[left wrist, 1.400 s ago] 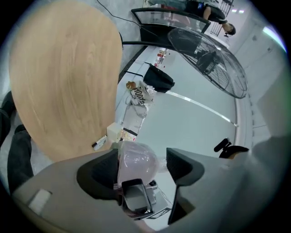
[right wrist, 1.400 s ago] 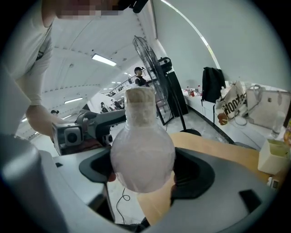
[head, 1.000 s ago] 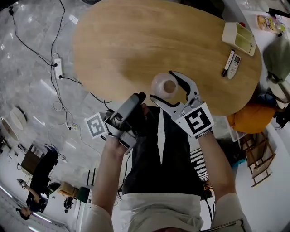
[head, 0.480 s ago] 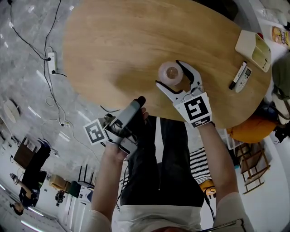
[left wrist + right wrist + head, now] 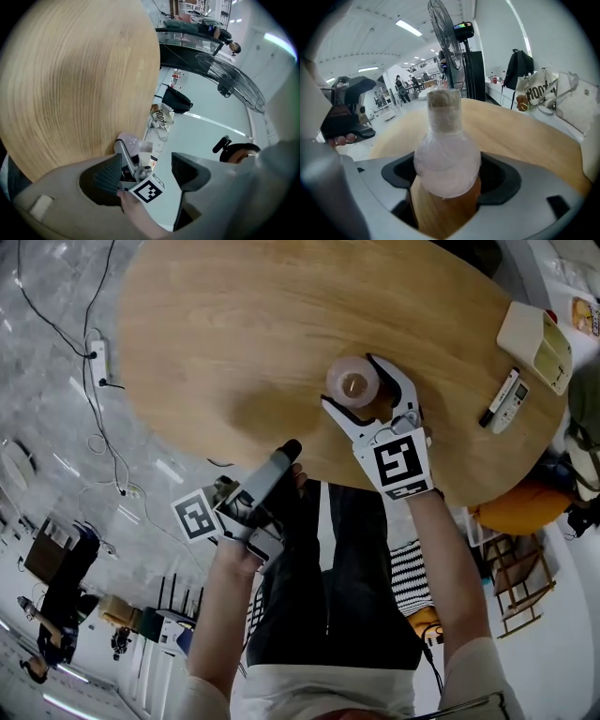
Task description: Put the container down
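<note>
The container is a frosted, bulb-shaped bottle with a cork-coloured top. It stands upright over the near part of the oval wooden table. My right gripper is shut on it, one jaw on each side. In the right gripper view the container fills the gap of that gripper, and its base is hidden, so contact with the table cannot be told. My left gripper hangs off the table's near edge, open and holding nothing.
A remote and a marker and a cream box lie at the table's right end. A power strip with cables lies on the floor at left. A tall fan and bags stand beyond the table.
My right gripper has carried the container from the table's near edge farther in over the wood. The left gripper has stayed by the edge.
</note>
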Tool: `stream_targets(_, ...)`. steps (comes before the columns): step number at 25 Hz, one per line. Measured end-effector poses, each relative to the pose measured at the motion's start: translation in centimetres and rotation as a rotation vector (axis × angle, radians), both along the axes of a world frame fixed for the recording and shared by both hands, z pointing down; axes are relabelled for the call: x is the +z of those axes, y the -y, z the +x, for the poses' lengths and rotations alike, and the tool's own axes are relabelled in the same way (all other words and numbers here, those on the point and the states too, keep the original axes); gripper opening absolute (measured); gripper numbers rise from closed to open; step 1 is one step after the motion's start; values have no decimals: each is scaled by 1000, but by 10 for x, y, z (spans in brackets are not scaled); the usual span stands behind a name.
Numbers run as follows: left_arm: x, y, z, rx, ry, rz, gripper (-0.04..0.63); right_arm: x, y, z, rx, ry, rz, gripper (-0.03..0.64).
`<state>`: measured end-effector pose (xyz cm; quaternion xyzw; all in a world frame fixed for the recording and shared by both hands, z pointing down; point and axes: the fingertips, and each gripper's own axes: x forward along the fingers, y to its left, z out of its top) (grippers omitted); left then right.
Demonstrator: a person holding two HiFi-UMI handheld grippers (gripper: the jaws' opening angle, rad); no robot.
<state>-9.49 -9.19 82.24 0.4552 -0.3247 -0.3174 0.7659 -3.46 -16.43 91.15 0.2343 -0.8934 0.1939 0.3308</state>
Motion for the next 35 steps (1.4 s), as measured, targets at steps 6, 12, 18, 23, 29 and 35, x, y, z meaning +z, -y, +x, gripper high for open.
stream_targets(6,-2,-7,-3,-6,6,2,336,11,-5,9,-49,-129,52,387)
stream_targets(12,-13,-12,-10,16,22,12,336,2,-5,6,-39,-143,27,390)
stream_targets(18,-52,-6,-4,180,159,111,328,-54,-9,15,44,-99,11,388)
stream_targets(23,-111,-1,7,325,292,251,266,-119,-28,19,89,-56,-41,387)
stream_targets(29,-206,-10,12,445,446,387,206,-227,-49,30,254,41,-83,316)
stream_targets(35,-309,-29,11,541,617,551,164,-338,-71,48,398,83,-57,253)
